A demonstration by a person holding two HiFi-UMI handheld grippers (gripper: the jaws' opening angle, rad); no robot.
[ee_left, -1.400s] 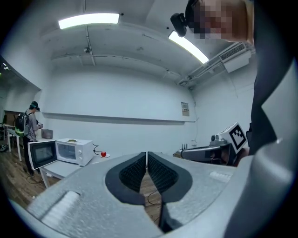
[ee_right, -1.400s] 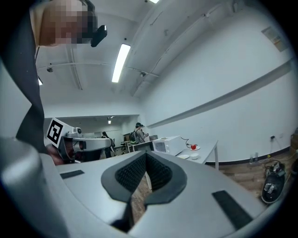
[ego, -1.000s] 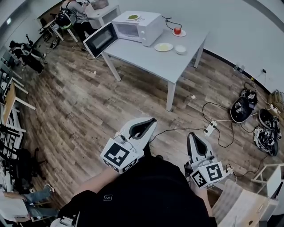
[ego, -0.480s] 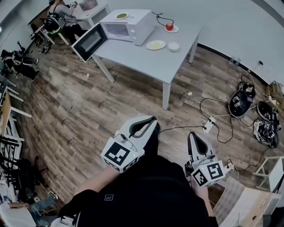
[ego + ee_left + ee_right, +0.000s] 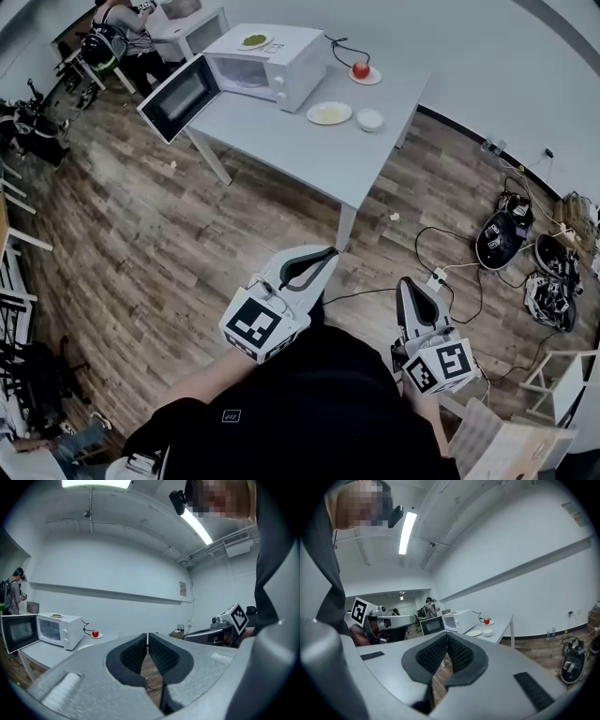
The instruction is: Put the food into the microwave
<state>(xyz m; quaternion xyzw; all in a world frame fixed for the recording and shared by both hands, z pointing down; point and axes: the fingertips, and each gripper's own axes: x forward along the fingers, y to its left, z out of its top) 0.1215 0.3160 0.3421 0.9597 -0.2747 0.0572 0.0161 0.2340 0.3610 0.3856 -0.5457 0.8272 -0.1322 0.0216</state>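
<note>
The food (image 5: 329, 112), a pale yellow helping on a round white plate, lies on the smooth grey desk (image 5: 300, 155) just beside the microwave (image 5: 272, 58), with a small white bowl (image 5: 370, 119) next to it. A glossy red fruit (image 5: 361, 69) sits on a second plate further back, and something green (image 5: 254, 39) on a third, on top of the oven. By my reckoning nothing has begun: the boxy white microwave has its dark-glass door (image 5: 178, 96) swung wide and its cavity looks bare, while the person stands well apart on the wood-plank floor (image 5: 169, 234). The left tool (image 5: 323, 253) and right tool (image 5: 407, 284), grey plastic with black ribbed pads, both have their jaws pressed together on nothing. Approach, grasp and loading are all left to do.
</note>
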